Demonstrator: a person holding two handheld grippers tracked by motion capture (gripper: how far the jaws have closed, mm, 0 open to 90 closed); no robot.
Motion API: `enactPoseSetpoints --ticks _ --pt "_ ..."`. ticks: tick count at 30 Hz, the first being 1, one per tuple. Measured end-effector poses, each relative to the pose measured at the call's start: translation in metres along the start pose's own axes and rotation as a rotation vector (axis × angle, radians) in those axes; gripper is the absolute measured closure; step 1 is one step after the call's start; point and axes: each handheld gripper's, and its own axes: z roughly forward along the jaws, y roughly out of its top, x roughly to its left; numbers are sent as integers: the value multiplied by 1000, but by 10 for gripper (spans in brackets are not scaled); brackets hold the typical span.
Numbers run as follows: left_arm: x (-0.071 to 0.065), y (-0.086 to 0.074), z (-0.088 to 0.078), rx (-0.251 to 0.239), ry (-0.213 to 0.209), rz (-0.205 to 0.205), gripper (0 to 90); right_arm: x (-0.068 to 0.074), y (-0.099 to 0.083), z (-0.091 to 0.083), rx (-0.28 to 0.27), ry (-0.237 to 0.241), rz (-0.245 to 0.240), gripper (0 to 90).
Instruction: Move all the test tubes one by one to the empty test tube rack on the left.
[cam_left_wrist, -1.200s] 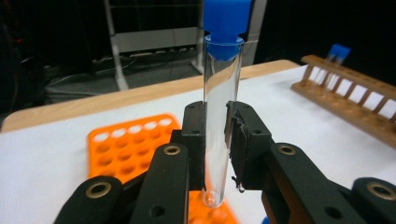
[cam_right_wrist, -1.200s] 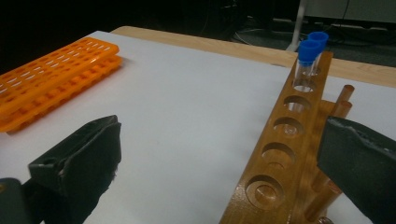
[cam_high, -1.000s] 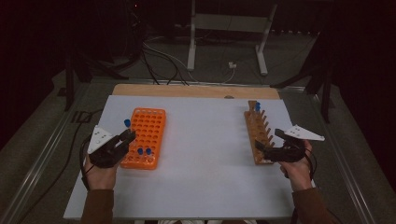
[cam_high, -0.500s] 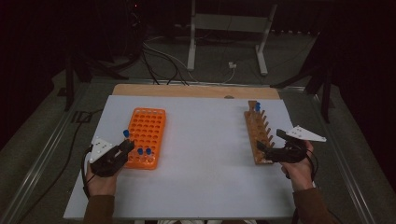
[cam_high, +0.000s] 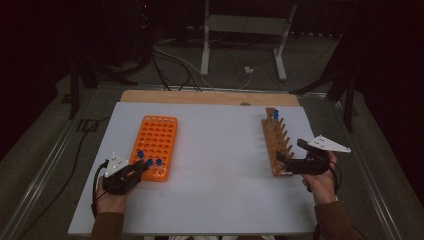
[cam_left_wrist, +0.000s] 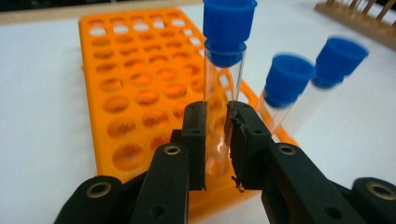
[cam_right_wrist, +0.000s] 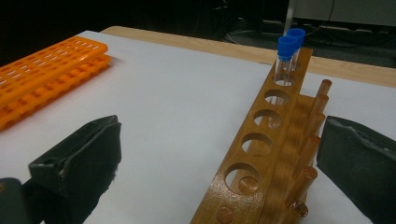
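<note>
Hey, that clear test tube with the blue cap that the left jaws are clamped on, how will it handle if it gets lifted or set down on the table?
The clear test tube with the blue cap looks empty, so probably light. Its smooth wall may slip between the left gripper jaws, and hard squeezing could crack it. Being round, it would likely roll if laid on the white table rather than stood in the orange plastic rack.

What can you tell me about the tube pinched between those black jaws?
The tube is clear, looks like glass or plastic, and seems empty. A blue cap tops it. It stands about upright, its lower end down at the near edge of the orange rack. The left gripper clamps its middle from both sides. Two similar capped tubes lean in the rack beside it, apart from it.
</note>
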Motion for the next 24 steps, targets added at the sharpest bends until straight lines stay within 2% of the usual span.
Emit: enactPoseSetpoints --ticks 5,11,13,15,24 --pt "-3 -1 0 39 21 30 784 1 -1 1 3 0 -5 0" --pt "-8 -1 3 63 38 73 785 3 -2 3 9 5 -11 0" --pt "-8 -3 6 87 45 85 785 3 -2 3 9 5 -12 0" --pt "-7 -3 6 85 42 71 786 3 -2 4 10 5 -13 0" --pt "-7 -4 7 78 40 60 785 4 -3 5 13 9 -16 0"
